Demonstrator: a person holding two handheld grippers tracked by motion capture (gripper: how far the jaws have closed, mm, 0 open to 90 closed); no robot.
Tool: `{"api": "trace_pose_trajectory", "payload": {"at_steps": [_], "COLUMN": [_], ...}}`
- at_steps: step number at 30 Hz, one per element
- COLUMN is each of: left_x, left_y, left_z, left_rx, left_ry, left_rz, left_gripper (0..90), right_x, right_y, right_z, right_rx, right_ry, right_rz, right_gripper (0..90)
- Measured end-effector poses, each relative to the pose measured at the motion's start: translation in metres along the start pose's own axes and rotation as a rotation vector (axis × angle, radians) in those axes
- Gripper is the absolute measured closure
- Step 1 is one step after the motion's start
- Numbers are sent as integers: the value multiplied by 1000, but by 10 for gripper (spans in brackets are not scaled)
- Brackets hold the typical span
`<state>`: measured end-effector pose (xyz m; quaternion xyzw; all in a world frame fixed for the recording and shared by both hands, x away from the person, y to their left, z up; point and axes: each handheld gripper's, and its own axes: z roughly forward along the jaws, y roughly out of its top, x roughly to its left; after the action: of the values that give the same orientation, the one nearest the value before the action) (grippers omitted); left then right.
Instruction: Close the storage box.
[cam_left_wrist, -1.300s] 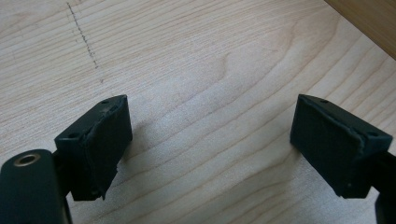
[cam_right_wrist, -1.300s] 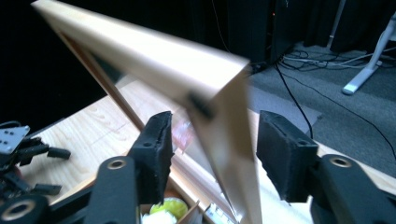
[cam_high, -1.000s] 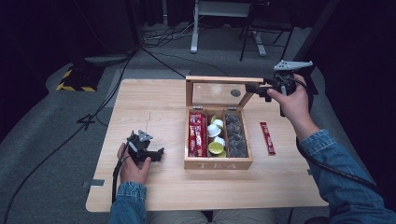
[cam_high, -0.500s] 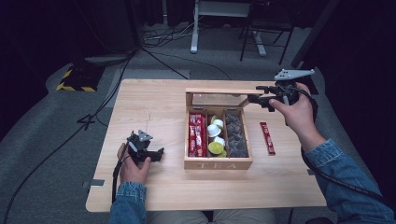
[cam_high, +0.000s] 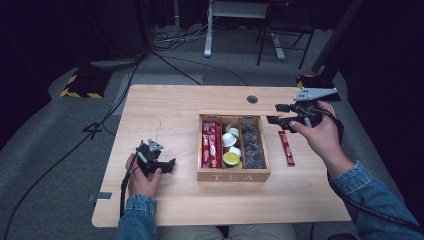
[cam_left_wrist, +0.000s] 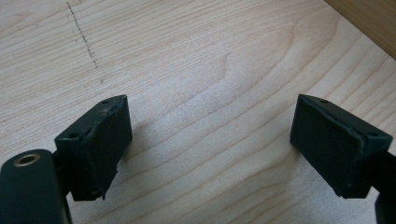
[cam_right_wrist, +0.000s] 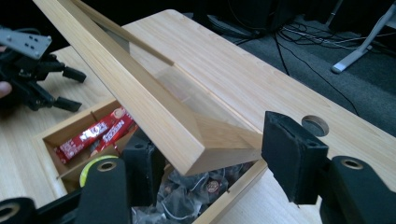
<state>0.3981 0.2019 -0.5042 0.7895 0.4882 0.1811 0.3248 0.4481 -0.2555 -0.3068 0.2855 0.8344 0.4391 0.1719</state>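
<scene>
The right tool (cam_right_wrist: 212, 170) holds the corner of the tea box lid (cam_right_wrist: 140, 100) between its jaws, the lid tilted partway over the box (cam_high: 233, 175), which stands on the table (cam_high: 165, 102) at centre. Risk: the hold sits at one corner only, so the lid could slip free and slam onto the box, or twist on its hinge. The lid is a light wood frame with a clear pane (the table shows through it). The box below holds red packets (cam_high: 210, 145), small cups (cam_high: 231, 150) and dark tea bags (cam_high: 251, 145). The left tool (cam_left_wrist: 210, 149) rests released on the table, nothing between its jaws.
</scene>
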Motion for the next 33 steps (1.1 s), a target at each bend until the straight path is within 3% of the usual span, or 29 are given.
{"api": "trace_pose_trajectory", "payload": {"at_steps": [18, 33], "left_x": [0, 0], "left_y": [0, 0], "left_z": [0, 0], "left_rx": [1, 1], "left_ry": [1, 1], "left_rz": [3, 2], "left_gripper": [132, 132], "right_x": [28, 42], "right_y": [-29, -57], "right_z": [-9, -3], "right_rx": [24, 58], "right_ry": [18, 25], "right_rz": [-48, -87], "right_gripper": [404, 356]}}
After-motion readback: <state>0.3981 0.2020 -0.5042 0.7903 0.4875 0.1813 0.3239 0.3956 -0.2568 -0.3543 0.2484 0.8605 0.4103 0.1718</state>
